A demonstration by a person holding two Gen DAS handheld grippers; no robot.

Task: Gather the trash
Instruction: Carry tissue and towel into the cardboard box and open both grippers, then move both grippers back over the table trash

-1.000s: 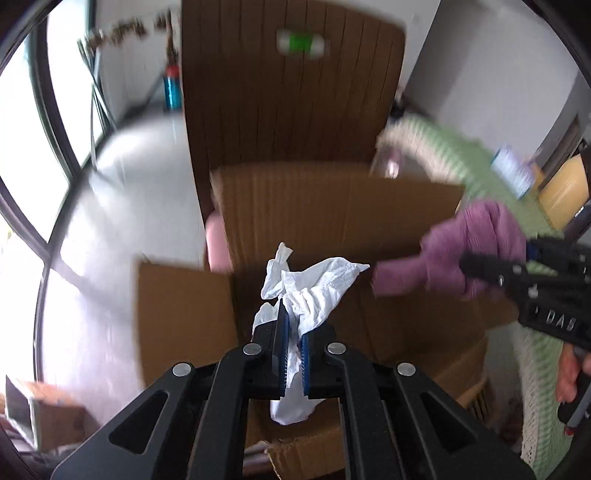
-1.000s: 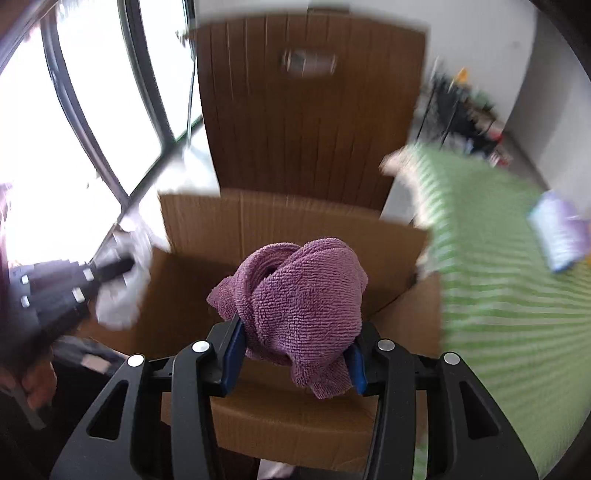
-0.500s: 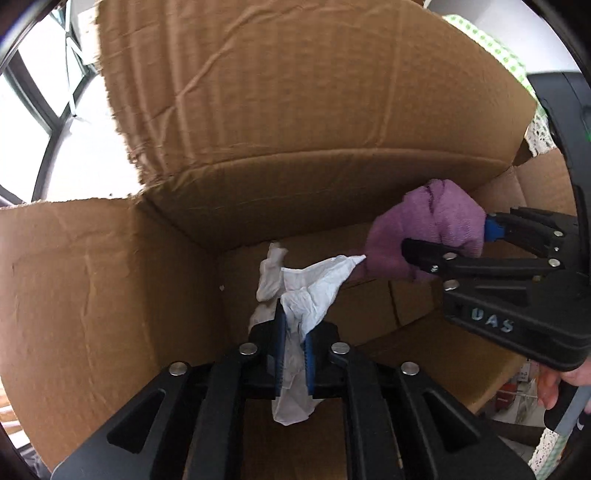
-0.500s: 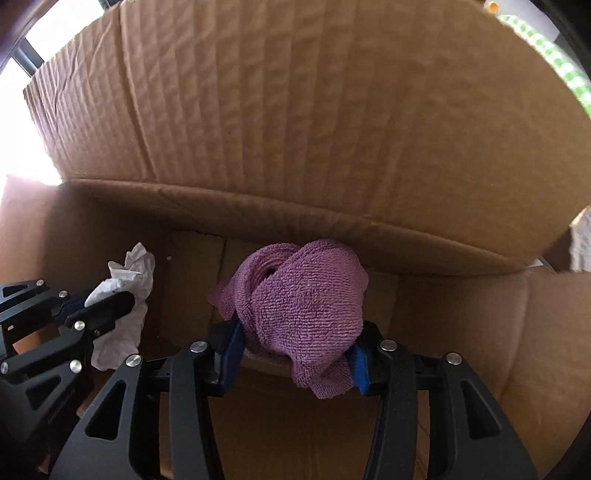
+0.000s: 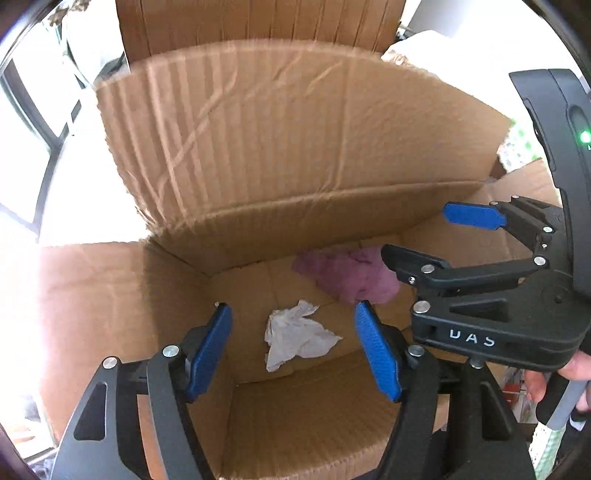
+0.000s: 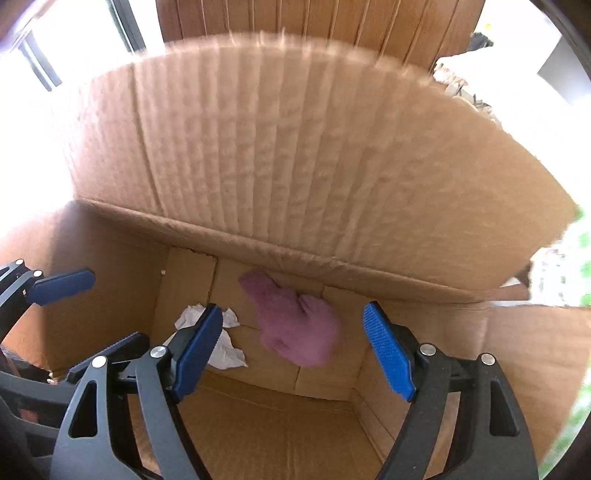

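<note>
- The cardboard box (image 5: 303, 155) stands open below both tools, its far flap (image 6: 295, 155) raised upright and creased; the side flaps are folded outward, the left one washed out by strong light from the window
- On the brown box floor lie two things; a crumpled white tissue (image 5: 297, 338) sits toward the left, and a purple cloth (image 5: 351, 273) lies bunched toward the far wall, just beside the tissue but apart from it
- In the right wrist view the same pair shows again; the tissue (image 6: 225, 343) is partly hidden behind the near blue pad, and the purple cloth (image 6: 295, 325) looks blurred, so whether it has fully settled on the floor I cannot tell
- The left gripper (image 5: 295, 350) hangs over the box mouth with its blue pads spread wide; its jaws have just been opening, and nothing is between them; the tissue lies free on the floor beneath the gap
- The right gripper (image 6: 295, 350) points down into the box beside it, pads likewise spread apart; its jaws have just been opening too, and the cloth is clear of both pads
- In the left wrist view the right gripper (image 5: 424, 236) reaches in from the right edge, a person's fingers (image 5: 539, 384) wrapped round its handle
- Behind the box rises a brown slatted chair back (image 5: 258, 22); a green-and-white checked cloth (image 6: 569, 273) shows at the right rim
</note>
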